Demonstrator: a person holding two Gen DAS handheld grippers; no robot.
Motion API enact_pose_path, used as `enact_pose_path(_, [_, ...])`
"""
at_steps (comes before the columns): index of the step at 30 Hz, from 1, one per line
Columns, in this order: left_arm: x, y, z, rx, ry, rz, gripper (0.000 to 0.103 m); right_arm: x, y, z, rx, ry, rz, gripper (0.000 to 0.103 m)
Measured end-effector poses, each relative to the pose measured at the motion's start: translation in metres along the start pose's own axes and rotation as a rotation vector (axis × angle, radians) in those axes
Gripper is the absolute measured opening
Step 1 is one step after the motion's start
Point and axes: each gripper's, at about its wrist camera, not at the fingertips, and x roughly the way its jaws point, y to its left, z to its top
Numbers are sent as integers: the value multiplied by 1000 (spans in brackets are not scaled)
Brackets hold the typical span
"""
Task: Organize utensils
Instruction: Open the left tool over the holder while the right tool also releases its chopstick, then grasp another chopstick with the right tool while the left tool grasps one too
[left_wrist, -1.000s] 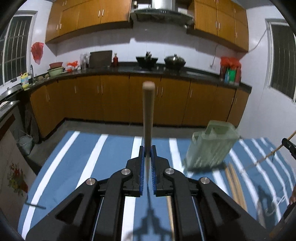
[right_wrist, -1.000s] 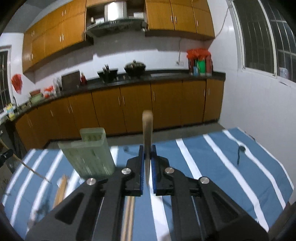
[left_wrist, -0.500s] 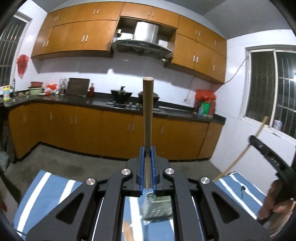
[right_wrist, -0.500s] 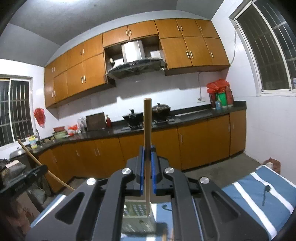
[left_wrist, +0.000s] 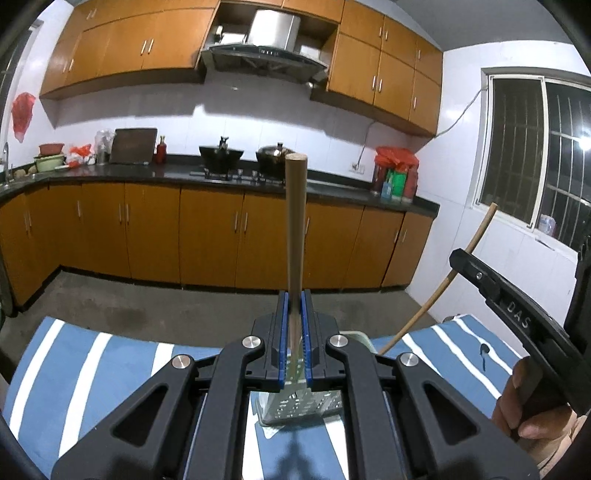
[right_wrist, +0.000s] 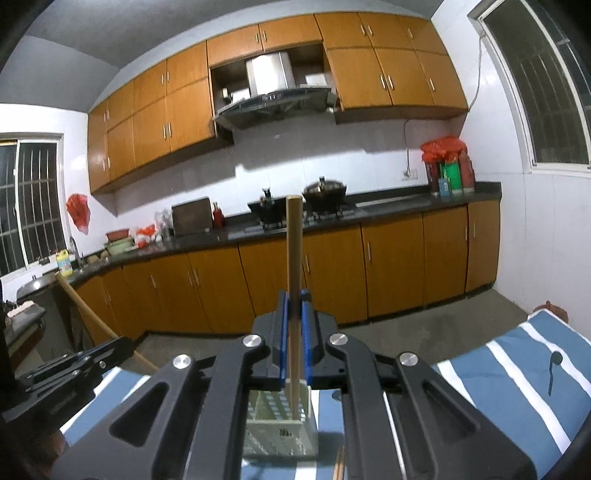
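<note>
Left wrist view
- My left gripper (left_wrist: 295, 354): jaws closed flat on a wooden chopstick (left_wrist: 295, 229), blue pads pressing both its sides.
- Chopstick in it: upright, blunt end at the top, lower end passing down between the pads towards the holder below.
- Utensil holder (left_wrist: 301, 406): pale green, perforated, standing on the table just beyond and below my fingers, mostly hidden by the gripper body.
- Table (left_wrist: 103, 369): covered with blue cloth with white stripes.
- My right gripper (left_wrist: 458, 258): enters from the right edge, pointing up and left, with a second chopstick (left_wrist: 443, 284) clamped in it and slanting from the window down towards the holder.
- My right hand (left_wrist: 532, 413): wrapped round the handle at the lower right.
- Background: orange cabinets, dark worktop, two pots on the hob.

Right wrist view
- My right gripper (right_wrist: 294, 350): jaws shut on the second chopstick (right_wrist: 294, 273); no gap shows at the pads.
- Chopstick in it: upright, its lower tip inside the open top of the utensil holder (right_wrist: 280, 432).
- Utensil holder: directly below my fingers, on the striped table (right_wrist: 517, 387).
- My left gripper (right_wrist: 122, 343): at the lower left, its chopstick (right_wrist: 77, 299) slanting up and left.
- Loose chopsticks (right_wrist: 339, 463): ends showing on the cloth just right of the holder.
</note>
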Motion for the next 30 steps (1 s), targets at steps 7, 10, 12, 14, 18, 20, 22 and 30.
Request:
enact_pose_path(7, [1,5,-9,-8,28,10,32,-7,1,-15,-8,24,8,26])
enact_pose_path(10, [-7,6,-8,-11,1,24,48,-19,1,-14,-11,4,8,32])
enact_pose_path(12, [-14,7,-7,-15,-7,28,50,-31,-2,-11,-4,-10,5,37])
enact_pose_path(14, [-21,10,-6,-23,-15,30,51,-42,-8,-11,5,-17,-4,40])
enact_pose_path(18, [-46,22,-10,-46,-44,44,56,-62,-26,-18,20,-1,-49,45])
enact_pose_path(20, [-59,31,-17,-56,-48,72,58,-69,-38,-31,32,38,-74,46])
enact_pose_path(22, [-67,39,-27,-60,-34,118,58,-68,-48,-50,35,109,-93,46])
enact_pose_path(30, [-63,70,-100,-66,154,274,58,-48,-60,-155,26,485,-74,27])
